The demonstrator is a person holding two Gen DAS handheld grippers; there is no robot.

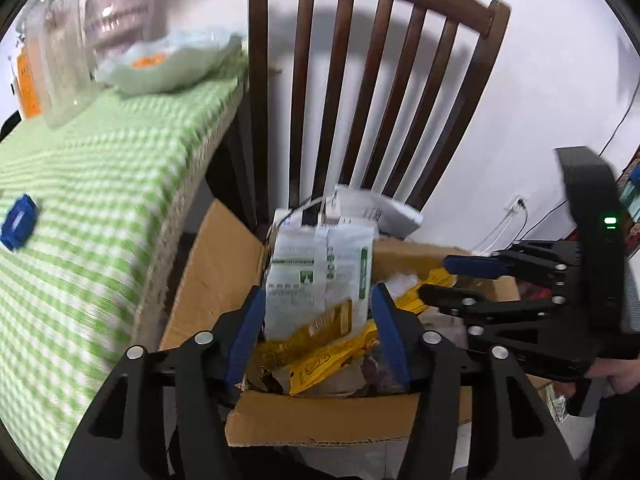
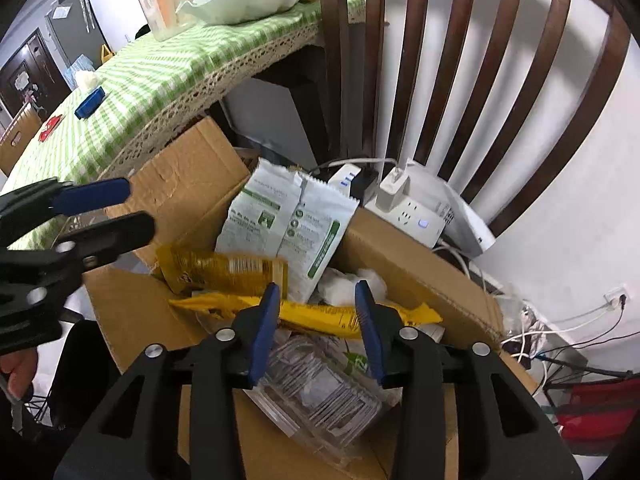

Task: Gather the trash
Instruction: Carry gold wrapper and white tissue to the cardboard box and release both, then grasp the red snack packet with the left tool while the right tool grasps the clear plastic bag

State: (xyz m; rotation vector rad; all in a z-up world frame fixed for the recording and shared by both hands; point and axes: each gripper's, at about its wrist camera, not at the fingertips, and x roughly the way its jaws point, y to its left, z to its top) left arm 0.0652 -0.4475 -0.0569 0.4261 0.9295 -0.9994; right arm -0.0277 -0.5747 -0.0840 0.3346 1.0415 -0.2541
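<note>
Landmark: cardboard box point(image 2: 416, 276) beside the chair, holding the collected trash
Trash: white pouch point(image 2: 288, 220) and yellow wrappers point(image 2: 224, 270) piled inside; clear tray point(image 2: 316, 396) at its near edge
Left gripper point(image 1: 318, 320): above the box; jaws apart, nothing clamped, seemingly for dropping
Right gripper point(image 2: 316, 320): above it too; jaws parted, empty

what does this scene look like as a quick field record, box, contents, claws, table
box: open cardboard box on the floor beside the chair
contents: white-green pouch, yellow wrappers, clear plastic tray
left claw: open over the box, pads clear of the trash
right claw: open over the box, holding nothing
table: green checked cloth, blue item lying on it
behind box: white power strip
</note>
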